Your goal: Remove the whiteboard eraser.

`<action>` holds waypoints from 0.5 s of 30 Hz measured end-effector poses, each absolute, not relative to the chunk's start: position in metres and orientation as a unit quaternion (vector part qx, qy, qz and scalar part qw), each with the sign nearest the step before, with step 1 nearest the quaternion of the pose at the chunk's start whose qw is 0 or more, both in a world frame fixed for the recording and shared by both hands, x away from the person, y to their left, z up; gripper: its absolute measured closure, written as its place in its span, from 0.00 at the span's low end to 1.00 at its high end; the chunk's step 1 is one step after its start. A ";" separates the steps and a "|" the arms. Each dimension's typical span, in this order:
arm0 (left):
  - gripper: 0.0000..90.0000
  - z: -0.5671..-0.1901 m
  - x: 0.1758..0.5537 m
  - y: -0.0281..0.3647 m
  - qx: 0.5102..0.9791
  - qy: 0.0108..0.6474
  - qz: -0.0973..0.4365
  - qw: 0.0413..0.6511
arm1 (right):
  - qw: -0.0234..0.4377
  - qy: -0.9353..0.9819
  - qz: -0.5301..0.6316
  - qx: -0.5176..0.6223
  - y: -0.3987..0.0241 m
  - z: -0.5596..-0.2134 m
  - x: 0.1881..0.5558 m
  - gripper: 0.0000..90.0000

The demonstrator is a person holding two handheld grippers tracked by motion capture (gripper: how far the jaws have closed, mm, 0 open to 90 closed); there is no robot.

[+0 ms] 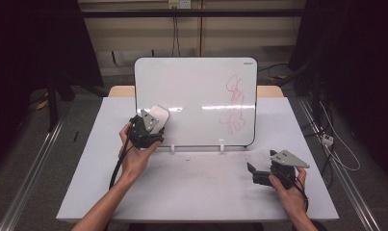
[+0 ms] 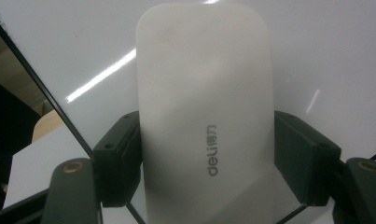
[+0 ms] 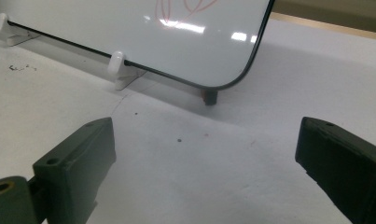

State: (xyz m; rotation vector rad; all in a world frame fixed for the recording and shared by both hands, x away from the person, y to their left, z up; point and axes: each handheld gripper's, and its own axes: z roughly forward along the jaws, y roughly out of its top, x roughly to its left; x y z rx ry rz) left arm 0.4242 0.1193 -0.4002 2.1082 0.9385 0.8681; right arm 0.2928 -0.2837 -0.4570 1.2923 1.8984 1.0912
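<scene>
- White plastic whiteboard eraser (image 2: 206, 116) is clenched between the pads of the left gripper (image 1: 150, 126), its face laid against the whiteboard (image 1: 196, 91) at centre-left of the high view.
- Red marker scribble (image 1: 234, 103) is seen at the board's right side, well apart from the eraser — the wiping would have to cross most of the surface.
- The right gripper (image 3: 204, 154) is held with its jaws spread wide and nothing between them, low over the table (image 1: 196, 187) at lower right of the high view.
- Risk, as judged: the board is propped on small white clips (image 3: 116, 63), so a hard push could tip it back or slide it out of them.
- A further risk — the eraser is gripped only across its lower half, so a tilted stroke could twist it loose.
- Open room: bare board lies between eraser and scribble; the board's rounded right edge is close behind the marks, so an overshoot is possible.
</scene>
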 end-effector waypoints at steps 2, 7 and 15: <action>0.34 -0.400 0.424 0.120 0.806 0.360 0.331 0.333 | 0.296 0.713 0.411 0.486 -0.284 -0.456 0.292 0.05; 0.34 -0.399 0.425 0.121 0.807 0.363 0.323 0.335 | 0.295 0.712 0.411 0.486 -0.283 -0.456 0.292 0.05; 0.34 -0.397 0.427 0.125 0.809 0.361 0.313 0.342 | 0.296 0.712 0.412 0.486 -0.284 -0.456 0.292 0.05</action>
